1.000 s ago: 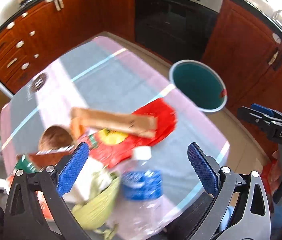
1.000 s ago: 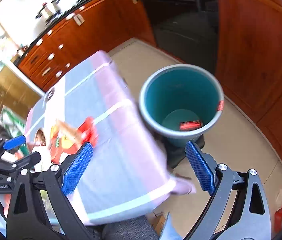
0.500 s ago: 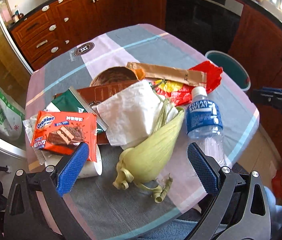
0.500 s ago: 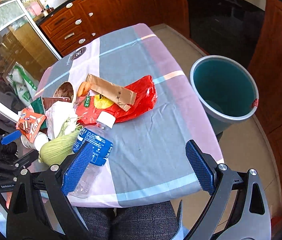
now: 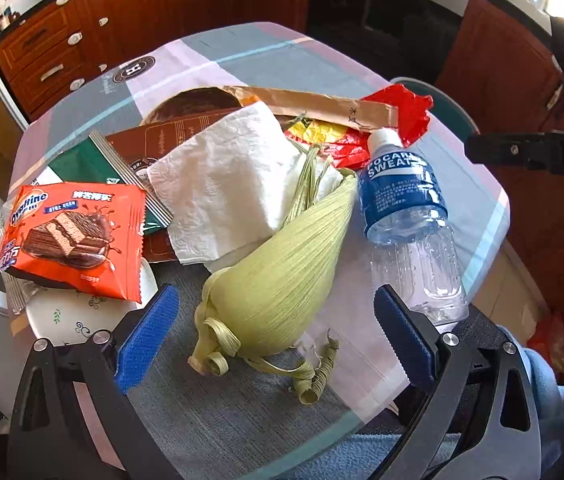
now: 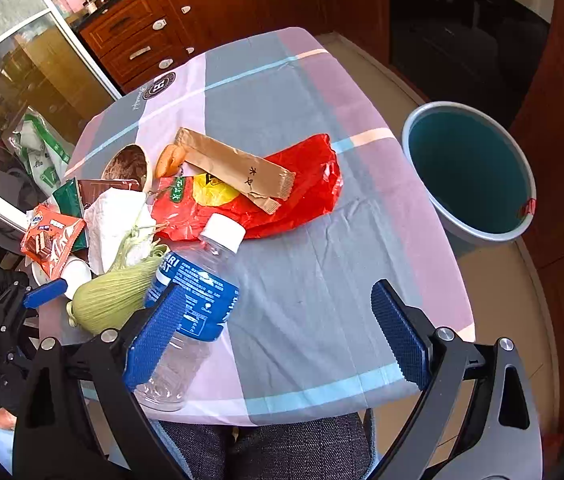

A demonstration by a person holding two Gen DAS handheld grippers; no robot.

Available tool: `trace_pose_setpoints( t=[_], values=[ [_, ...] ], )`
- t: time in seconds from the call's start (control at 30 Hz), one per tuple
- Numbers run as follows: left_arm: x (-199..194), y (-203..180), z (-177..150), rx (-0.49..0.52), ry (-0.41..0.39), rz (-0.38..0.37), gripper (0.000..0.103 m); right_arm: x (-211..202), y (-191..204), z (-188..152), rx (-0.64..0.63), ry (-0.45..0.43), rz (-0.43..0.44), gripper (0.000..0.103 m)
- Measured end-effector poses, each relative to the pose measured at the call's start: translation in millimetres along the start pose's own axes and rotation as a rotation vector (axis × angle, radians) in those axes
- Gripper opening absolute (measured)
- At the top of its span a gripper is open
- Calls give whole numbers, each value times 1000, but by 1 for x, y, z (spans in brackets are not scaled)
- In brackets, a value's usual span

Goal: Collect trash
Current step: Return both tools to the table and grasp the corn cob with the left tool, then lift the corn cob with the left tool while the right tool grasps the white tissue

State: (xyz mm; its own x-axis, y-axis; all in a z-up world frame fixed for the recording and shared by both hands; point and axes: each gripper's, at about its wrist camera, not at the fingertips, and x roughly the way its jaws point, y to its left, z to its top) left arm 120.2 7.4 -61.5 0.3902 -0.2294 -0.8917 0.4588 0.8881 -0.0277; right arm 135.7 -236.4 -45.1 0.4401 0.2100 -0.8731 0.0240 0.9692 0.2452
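Two tools are seen, both with jaws spread wide and nothing held between them. The left tool (image 5: pixel 276 338) is held low over the desk (image 5: pixel 242 408), with the corn husk (image 5: pixel 282 268) lying just ahead of its blue pads. The right tool (image 6: pixel 278 332) is held above the near desk edge; its left pad partly covers the plastic bottle (image 6: pixel 198 280), whose lower body is cut off behind it. The bottle lies just right of the husk, cap pointing away. A white napkin (image 5: pixel 222 184) is tucked under the husk's far end and covers most of a brown packet (image 5: pixel 170 136). Left of the husk, an orange wafer wrapper (image 5: pixel 70 232) hides much of a white plate (image 5: pixel 62 312). Beyond the husk, a red bag (image 6: pixel 294 192) is overlaid by a brown paper sleeve (image 6: pixel 234 164). The teal bin (image 6: pixel 470 172) stands on the floor, well right of the husk; its bottom is too dark to make out.
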Motion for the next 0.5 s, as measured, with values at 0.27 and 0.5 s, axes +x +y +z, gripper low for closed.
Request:
trace_pose_setpoints(
  t=[0.27,0.5],
  values=[
    [17,7,-9,-27,10,-12,59,8,27,10,-39,9,34,90],
    [8,16,-26,-123,-31,-165,44,24,85,31,-165,6,108,90]
  ],
)
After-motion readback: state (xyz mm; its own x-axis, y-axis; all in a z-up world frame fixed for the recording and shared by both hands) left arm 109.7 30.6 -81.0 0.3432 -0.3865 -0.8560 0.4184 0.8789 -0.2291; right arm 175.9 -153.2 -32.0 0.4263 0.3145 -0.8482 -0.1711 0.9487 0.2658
